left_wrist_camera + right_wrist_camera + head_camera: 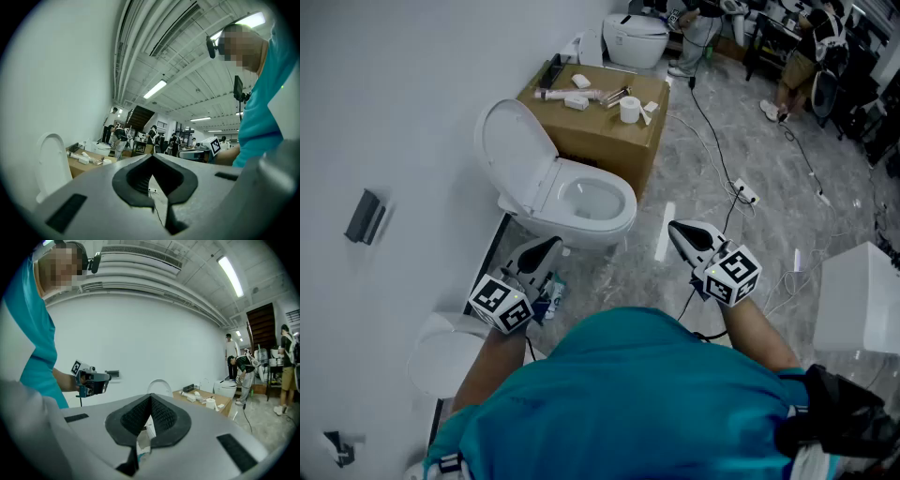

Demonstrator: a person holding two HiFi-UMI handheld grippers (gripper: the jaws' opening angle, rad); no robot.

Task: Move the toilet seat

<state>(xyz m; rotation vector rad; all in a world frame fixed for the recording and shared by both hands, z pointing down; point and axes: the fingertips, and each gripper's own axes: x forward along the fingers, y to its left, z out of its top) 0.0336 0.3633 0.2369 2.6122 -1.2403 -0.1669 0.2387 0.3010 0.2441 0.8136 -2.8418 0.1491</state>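
A white toilet [581, 202] stands against the left wall, its lid [514, 155] raised and leaning back over the open bowl. Both grippers hover short of it, touching nothing. My left gripper [549, 247] points at the toilet's base from the near left, jaws shut and empty. The right gripper [678, 232], also shut and empty, is off the bowl's right side above the floor. The raised lid [50, 159] shows at the left of the left gripper view, beyond the shut left gripper [152, 158]. In the right gripper view the lid [159, 385] rises behind the shut right gripper [151, 398].
A cardboard box [609, 141] behind the toilet carries a paper roll [629, 109] and small fittings. A second toilet [636, 39] stands further back. Cables and a power strip [744, 194] cross the marble floor. A white box [861, 300] sits at right. People stand at the far end.
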